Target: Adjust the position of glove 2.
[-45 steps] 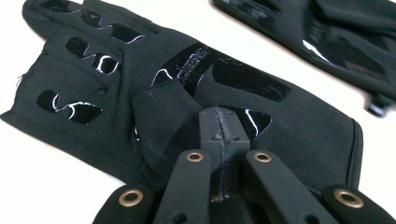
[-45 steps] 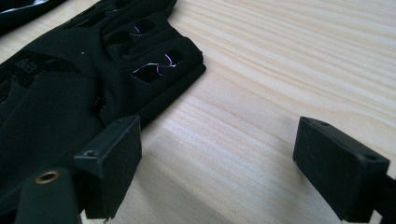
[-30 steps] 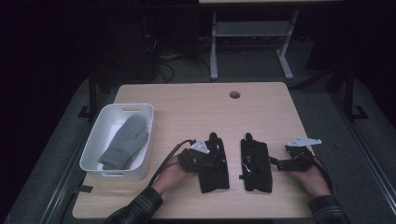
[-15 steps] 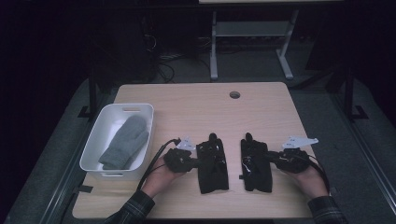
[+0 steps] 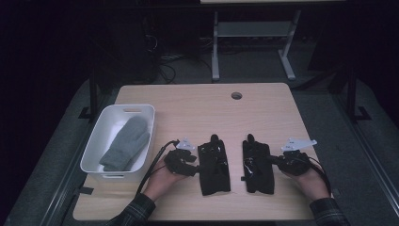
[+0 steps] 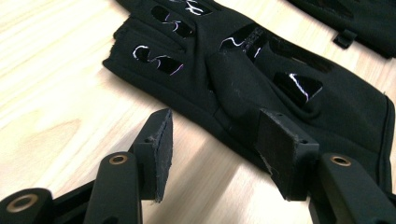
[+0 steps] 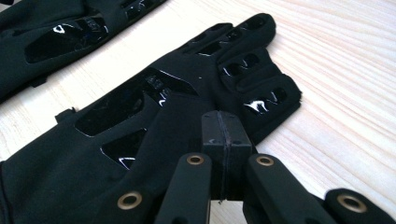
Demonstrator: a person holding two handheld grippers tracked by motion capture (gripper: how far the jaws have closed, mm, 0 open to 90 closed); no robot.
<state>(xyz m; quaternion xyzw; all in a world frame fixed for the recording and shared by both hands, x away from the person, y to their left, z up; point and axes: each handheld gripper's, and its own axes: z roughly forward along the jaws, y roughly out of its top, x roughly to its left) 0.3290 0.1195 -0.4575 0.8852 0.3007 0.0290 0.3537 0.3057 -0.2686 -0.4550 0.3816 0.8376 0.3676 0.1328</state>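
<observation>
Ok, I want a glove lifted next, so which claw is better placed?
Right, probably: the right claw is shut at the edge of the right glove. The left claw has just been opening, with the left glove loose between its pads.

Open tabletop (image 5: 197,101) beyond both gloves (image 5: 214,165)

A light wooden table (image 5: 197,101) with a round cable hole bears a white plastic bin (image 5: 104,139) and two flat black gloves (image 5: 214,165) (image 5: 257,165) side by side.

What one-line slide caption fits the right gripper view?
The right gripper, jaws together, sits over a black glove lying flat on the wooden table.
</observation>
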